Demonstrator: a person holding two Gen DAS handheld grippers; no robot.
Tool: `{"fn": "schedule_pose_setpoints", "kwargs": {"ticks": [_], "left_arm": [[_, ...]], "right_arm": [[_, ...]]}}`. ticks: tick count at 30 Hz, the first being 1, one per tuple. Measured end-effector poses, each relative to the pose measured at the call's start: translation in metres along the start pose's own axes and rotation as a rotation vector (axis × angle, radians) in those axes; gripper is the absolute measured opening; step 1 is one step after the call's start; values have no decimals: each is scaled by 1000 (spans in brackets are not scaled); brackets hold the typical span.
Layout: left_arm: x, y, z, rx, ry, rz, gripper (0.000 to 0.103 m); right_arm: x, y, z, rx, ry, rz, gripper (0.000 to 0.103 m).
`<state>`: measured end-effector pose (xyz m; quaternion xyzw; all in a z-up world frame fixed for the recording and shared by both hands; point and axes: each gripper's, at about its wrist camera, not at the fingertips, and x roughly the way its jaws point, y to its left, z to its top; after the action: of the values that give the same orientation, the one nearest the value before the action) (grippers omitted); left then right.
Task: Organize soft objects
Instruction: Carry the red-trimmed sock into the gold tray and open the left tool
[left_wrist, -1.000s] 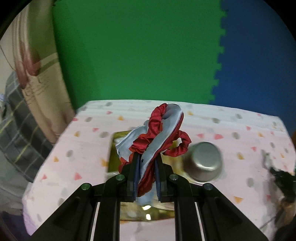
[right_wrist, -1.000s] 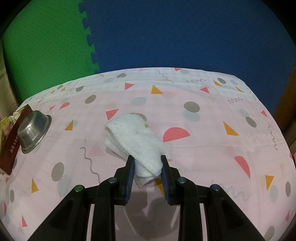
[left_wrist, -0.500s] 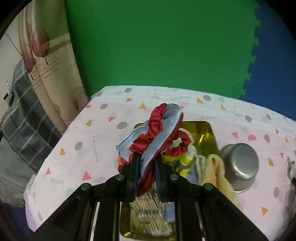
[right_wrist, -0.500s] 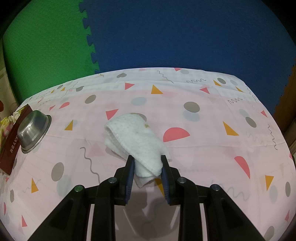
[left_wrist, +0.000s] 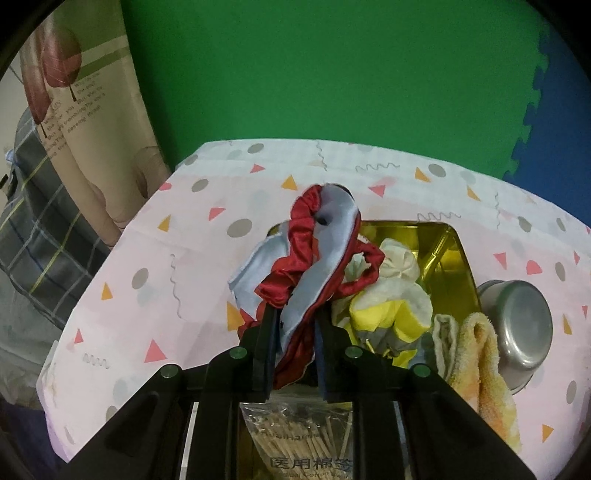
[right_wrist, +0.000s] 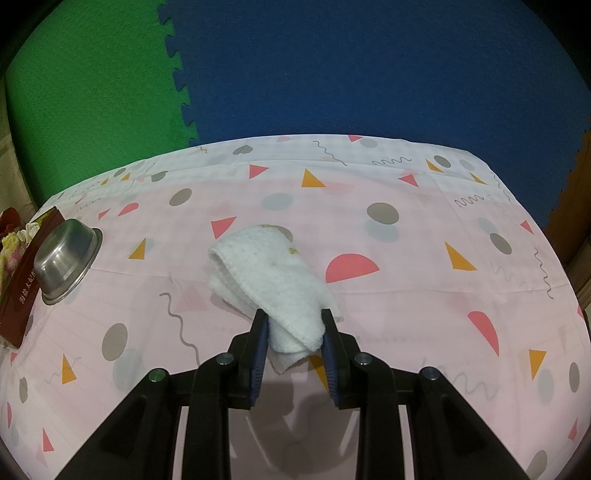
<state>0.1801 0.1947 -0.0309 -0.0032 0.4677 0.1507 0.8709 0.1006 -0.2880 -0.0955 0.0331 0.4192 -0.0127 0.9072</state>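
A red and pale-blue satin scrunchie (left_wrist: 317, 258) stands up between the fingers of my left gripper (left_wrist: 295, 317), over the left part of an open gold tin box (left_wrist: 450, 258). The jaws are opening, and the fabric still touches both pads. Inside the box lie a yellow and white cloth (left_wrist: 391, 306), an orange towel (left_wrist: 476, 354) and a bag of cotton swabs (left_wrist: 303, 439). My right gripper (right_wrist: 293, 321) is shut on the near end of a folded white towel (right_wrist: 266, 273), which lies on the pink patterned tablecloth (right_wrist: 406, 314).
An upturned steel bowl (left_wrist: 524, 325) sits just right of the box; in the right wrist view the bowl (right_wrist: 66, 266) and the box's dark red side (right_wrist: 22, 299) are at the far left. Green and blue foam mats cover the floor beyond the table. A curtain hangs left.
My left gripper came down and forward over the gold box with the scrunchie, and its jaws have spread a little. The right gripper and white towel have not moved.
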Motion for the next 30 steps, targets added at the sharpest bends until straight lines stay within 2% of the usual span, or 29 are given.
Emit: {"fn": "schedule_pose_setpoints", "kwargs": {"ticks": [5, 8, 20, 30], "left_arm": [[9, -1, -3, -16, 36, -72, 17], [9, -5, -4, 6, 35, -56, 17], [3, -3, -6, -3, 33, -73, 43], [-26, 1, -8, 6, -21, -88, 51]], "right_arm": [[0, 0, 0, 0, 0, 0, 28], [0, 0, 0, 0, 1, 0, 28], [0, 0, 0, -1, 2, -2, 29], [0, 0, 0, -1, 2, -2, 29]]}}
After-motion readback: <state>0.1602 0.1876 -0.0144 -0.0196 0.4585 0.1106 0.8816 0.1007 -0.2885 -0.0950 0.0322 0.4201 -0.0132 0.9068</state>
